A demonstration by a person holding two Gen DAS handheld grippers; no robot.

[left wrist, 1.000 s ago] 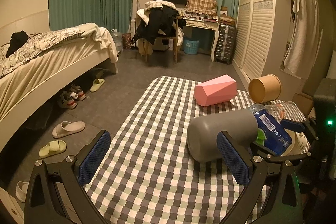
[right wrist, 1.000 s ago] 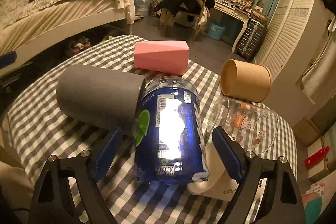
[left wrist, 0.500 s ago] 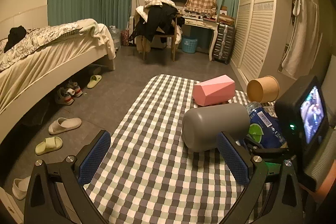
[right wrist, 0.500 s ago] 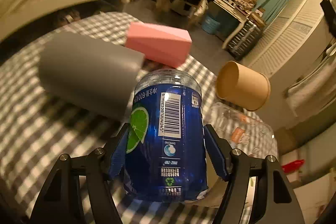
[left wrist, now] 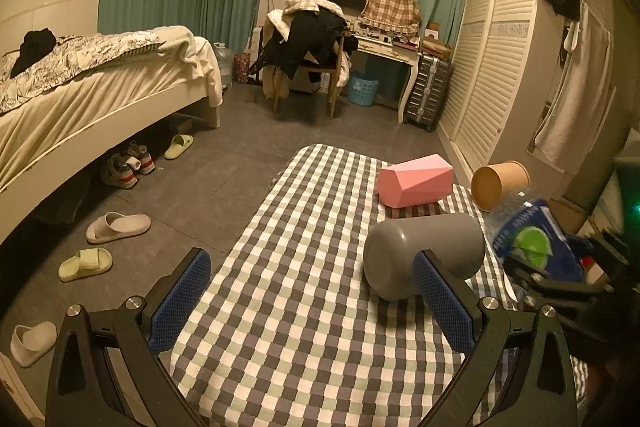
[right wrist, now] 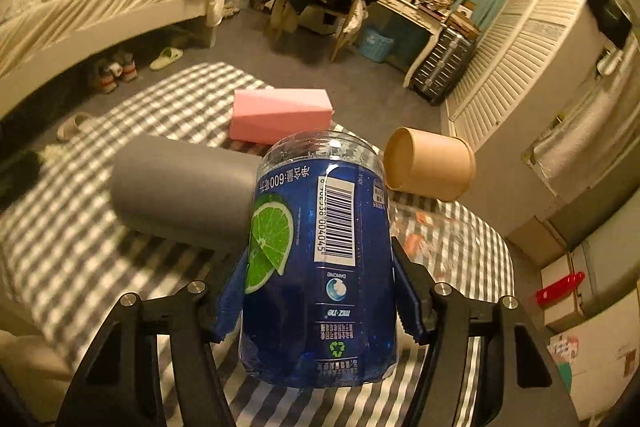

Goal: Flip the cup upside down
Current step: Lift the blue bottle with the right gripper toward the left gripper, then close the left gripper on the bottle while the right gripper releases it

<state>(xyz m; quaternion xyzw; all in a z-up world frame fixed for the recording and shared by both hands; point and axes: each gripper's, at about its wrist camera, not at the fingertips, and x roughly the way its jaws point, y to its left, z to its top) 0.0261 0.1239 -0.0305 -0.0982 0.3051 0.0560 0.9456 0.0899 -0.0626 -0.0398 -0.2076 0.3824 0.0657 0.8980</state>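
On the checkered cloth (left wrist: 304, 307) I see a smooth grey cylinder (right wrist: 180, 195) lying sideways. My right gripper (right wrist: 316, 291) clenches the blue-labelled clear cup (right wrist: 320, 267), long axis pointing away, print inverted. Only the left view shows my left gripper (left wrist: 308, 303) spread, empty.

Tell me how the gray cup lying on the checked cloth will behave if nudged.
The gray cup lies on its side, smooth and round, so it would probably roll. It looks like stiff plastic, likely light. Rolling right, it may bump the blue-labelled bottle cup held in the right gripper.
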